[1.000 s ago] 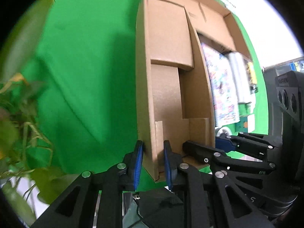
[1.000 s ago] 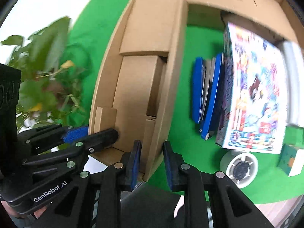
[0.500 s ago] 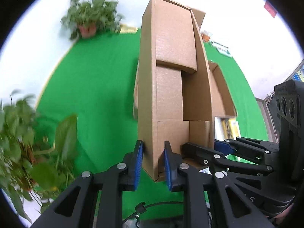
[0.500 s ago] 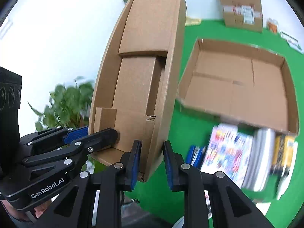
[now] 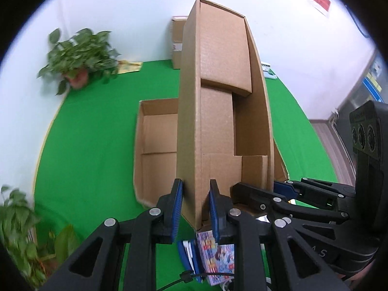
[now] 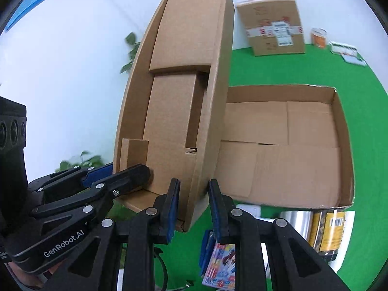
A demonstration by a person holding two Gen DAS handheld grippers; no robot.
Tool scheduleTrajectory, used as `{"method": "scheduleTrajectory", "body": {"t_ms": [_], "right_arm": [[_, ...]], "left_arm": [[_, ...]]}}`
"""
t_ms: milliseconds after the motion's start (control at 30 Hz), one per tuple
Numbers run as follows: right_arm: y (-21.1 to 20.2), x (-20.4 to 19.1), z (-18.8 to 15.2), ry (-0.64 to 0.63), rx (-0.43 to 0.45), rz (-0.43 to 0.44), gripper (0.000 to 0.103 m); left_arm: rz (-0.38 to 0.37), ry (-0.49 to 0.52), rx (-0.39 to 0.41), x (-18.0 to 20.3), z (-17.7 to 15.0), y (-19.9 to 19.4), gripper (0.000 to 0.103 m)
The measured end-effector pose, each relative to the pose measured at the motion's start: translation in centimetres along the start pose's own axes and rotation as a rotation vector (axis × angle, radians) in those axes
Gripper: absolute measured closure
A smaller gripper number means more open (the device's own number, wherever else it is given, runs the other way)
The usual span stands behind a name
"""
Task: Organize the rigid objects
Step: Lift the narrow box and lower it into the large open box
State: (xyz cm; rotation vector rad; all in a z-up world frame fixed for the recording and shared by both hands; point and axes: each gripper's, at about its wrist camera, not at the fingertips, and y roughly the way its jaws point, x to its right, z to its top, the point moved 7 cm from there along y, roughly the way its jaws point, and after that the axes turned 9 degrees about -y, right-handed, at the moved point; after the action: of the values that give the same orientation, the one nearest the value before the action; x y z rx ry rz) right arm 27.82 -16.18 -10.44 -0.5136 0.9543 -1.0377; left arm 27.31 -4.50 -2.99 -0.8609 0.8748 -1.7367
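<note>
Both grippers hold one shallow cardboard box lid point(image 5: 218, 111) up in the air, its open inside facing the cameras. My left gripper point(image 5: 195, 211) is shut on the lid's left wall. My right gripper point(image 6: 192, 206) is shut on its right wall point(image 6: 206, 121). An open cardboard box point(image 6: 291, 145) lies on the green cloth behind the lid; it also shows in the left wrist view point(image 5: 155, 145). Below lie a colourful comic book point(image 6: 222, 264), blue flat items point(image 5: 188, 254), a silver roll point(image 6: 294, 220) and a yellow-labelled package point(image 6: 328, 232).
A sealed cardboard parcel point(image 6: 274, 38) stands at the back wall, with an orange jar point(image 6: 319, 37) and small packets point(image 6: 346, 53) to its right. Potted plants stand at the back left point(image 5: 80, 58) and near left point(image 5: 19, 230) of the green cloth point(image 5: 92, 133).
Both grippers have lifted the lid up off the items and tilted it upright. The open box, once hidden behind it, has come into view, and the items now lie below.
</note>
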Motion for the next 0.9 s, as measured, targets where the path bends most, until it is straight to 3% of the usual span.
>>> {"method": "scheduleTrajectory", "body": {"t_ms": [200, 467, 567, 733, 900], "right_arm": [[3.7, 3.5, 1.7, 0.07, -0.055, -0.027, 0.081], [13.2, 4.6, 1.8, 0.101, -0.205, -0.001, 0.081], [17.8, 5.4, 1.2, 0.119, -0.264, 0.018, 0.081], [25.2, 6.8, -2.7, 0.208, -0.37, 0.047, 0.082], [28.4, 7.6, -4.1, 0.211, -0.42, 0.023, 0.083]], "left_arm": [[-0.017, 0.018, -0.066, -1.2, 2.1, 4.7, 0.084], [-0.008, -0.066, -0.196, -6.4, 0.8, 11.3, 0.084], [0.006, -0.107, -0.256, -8.9, 0.0, 14.5, 0.084], [0.037, -0.142, -0.368, -11.8, -2.2, 19.6, 0.083], [0.046, -0.152, -0.417, -12.7, -3.2, 21.8, 0.083]]}}
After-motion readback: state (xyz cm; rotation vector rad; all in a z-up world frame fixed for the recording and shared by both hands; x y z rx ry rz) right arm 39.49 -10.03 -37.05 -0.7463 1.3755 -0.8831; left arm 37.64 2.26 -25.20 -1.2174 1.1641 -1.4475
